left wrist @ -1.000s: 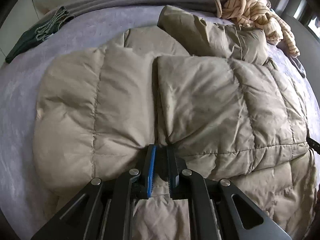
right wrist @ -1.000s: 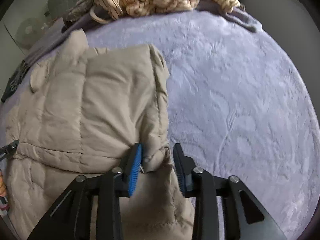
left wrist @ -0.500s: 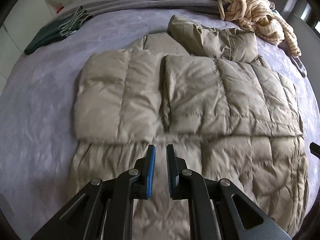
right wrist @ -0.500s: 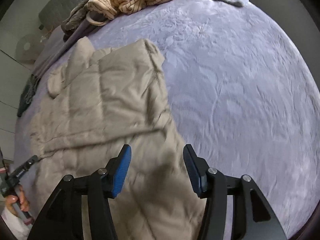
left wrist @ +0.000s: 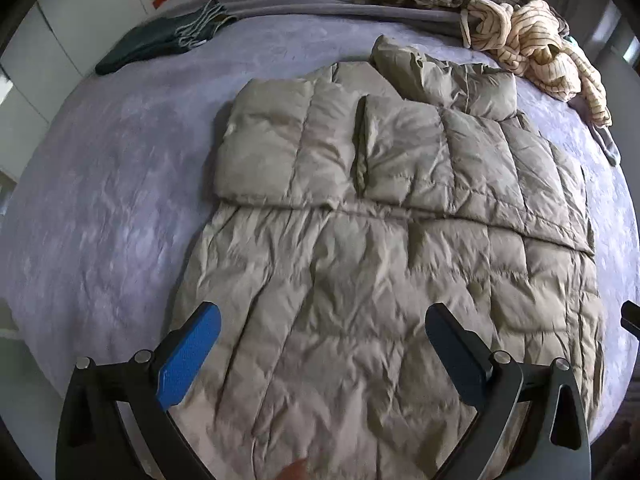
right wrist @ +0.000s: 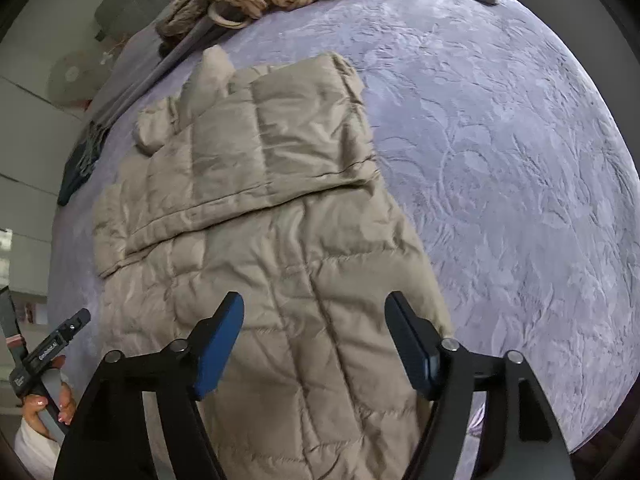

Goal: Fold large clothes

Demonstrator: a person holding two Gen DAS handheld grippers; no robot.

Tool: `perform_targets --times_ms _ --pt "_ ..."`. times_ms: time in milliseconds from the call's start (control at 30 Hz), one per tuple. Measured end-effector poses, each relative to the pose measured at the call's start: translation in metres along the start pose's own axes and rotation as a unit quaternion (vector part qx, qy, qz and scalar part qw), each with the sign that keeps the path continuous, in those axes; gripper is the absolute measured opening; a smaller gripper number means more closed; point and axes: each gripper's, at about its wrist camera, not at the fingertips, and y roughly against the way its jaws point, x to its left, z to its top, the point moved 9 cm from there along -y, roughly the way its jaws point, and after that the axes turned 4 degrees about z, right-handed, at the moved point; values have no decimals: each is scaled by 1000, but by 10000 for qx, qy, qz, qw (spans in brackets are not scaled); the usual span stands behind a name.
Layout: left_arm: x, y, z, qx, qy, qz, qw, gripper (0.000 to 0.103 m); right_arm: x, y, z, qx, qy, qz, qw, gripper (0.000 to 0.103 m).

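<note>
Left wrist view shows you the beige down jacket (left wrist: 360,280) lying flat on the purple bedspread (left wrist: 100,200), and the jacket is the landmark for everything else. On its far part, two padded panels are already turned inward and lie on top of the body; they look like the sleeves or side parts, but with this lens I cannot say which for sure. The hood (left wrist: 440,76) sits at the far end of the jacket, a little crumpled.

Your left gripper (left wrist: 320,352) hovers over the near part of the jacket with its jaws spread wide and nothing between them. Your right gripper (right wrist: 316,340) hovers over the jacket's right side, also wide and empty.

So I judge the first folds as done, and the lengthwise fold is left: the near half of the jacket is not yet brought over the far half, and the hood is not yet tucked. The hem nearest to you is probably your next grasp, one corner for each gripper.

Beyond the jacket's far end lies a striped cream garment (left wrist: 536,52), and to the far left of the jacket a dark folded garment (left wrist: 160,40).
</note>
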Motion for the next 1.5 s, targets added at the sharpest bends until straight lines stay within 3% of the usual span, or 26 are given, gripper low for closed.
perform_targets --times_ms 200,367,433,833,967,1067,1300,1500 --pt "3 10 -25 215 44 -244 9995 102 17 4 -20 119 -45 379 9992 84" --pt "9 16 -47 274 -117 -205 9993 102 27 7 -39 76 -274 593 9978 85" --pt "11 16 -56 323 -165 -252 9990 102 29 7 -48 -16 -366 534 9979 102" --pt "43 15 -112 485 -487 -466 9965 102 41 -4 -134 356 -1004 443 9933 103" --pt "54 15 -129 546 -572 -503 9956 102 34 -2 -167 445 -1466 537 9867 103" --pt "63 18 -140 616 -509 -834 9933 102 27 1 -185 419 -1811 614 9806 103" --pt "84 26 -170 953 97 -2012 9749 102 11 8 -206 265 -2446 934 9648 103" --pt "87 11 -200 1692 441 -2955 9392 102 1 3 -223 231 -2963 1256 9465 103"
